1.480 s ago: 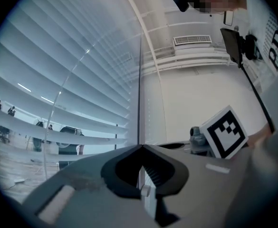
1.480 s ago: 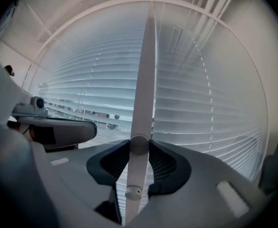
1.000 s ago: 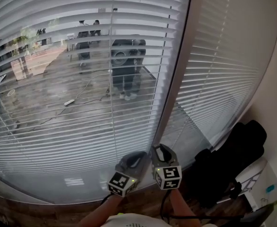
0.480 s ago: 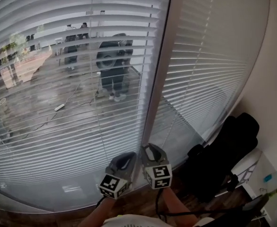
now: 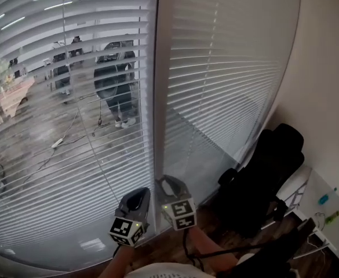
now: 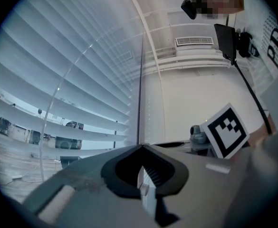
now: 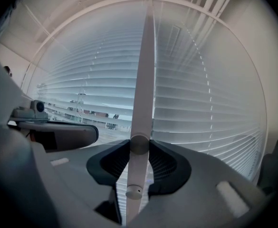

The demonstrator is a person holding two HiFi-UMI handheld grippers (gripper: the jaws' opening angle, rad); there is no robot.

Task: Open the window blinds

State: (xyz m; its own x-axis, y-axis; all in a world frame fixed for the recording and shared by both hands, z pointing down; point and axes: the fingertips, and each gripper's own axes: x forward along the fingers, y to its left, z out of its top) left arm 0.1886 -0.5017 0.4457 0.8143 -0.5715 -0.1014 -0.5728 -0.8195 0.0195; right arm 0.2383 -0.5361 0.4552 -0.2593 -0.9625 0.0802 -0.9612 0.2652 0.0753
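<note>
Two white slatted blinds hang side by side. I can see through the left blind (image 5: 59,155); the right blind (image 5: 227,80) looks more closed. A white upright frame (image 5: 157,97) divides them. In the right gripper view a white blind wand (image 7: 139,144) stands between the jaws, and my right gripper (image 7: 139,148) is shut on it, low in front of the frame (image 5: 168,185). My left gripper (image 5: 135,200) sits just left of it, with its tips meeting (image 6: 142,147) and no object clearly held. The right gripper's marker cube (image 6: 224,129) shows beside it.
A black chair (image 5: 262,178) stands at the lower right against the beige wall (image 5: 325,68). A white box (image 5: 323,204) with cables lies beside it. Wood floor (image 5: 169,251) runs under the window. The glass reflects a standing person (image 5: 114,80).
The head view has swung right: blinds and frame slid left in the picture, and more of the chair and wall shows. Both grippers keep their place at the frame's foot.
</note>
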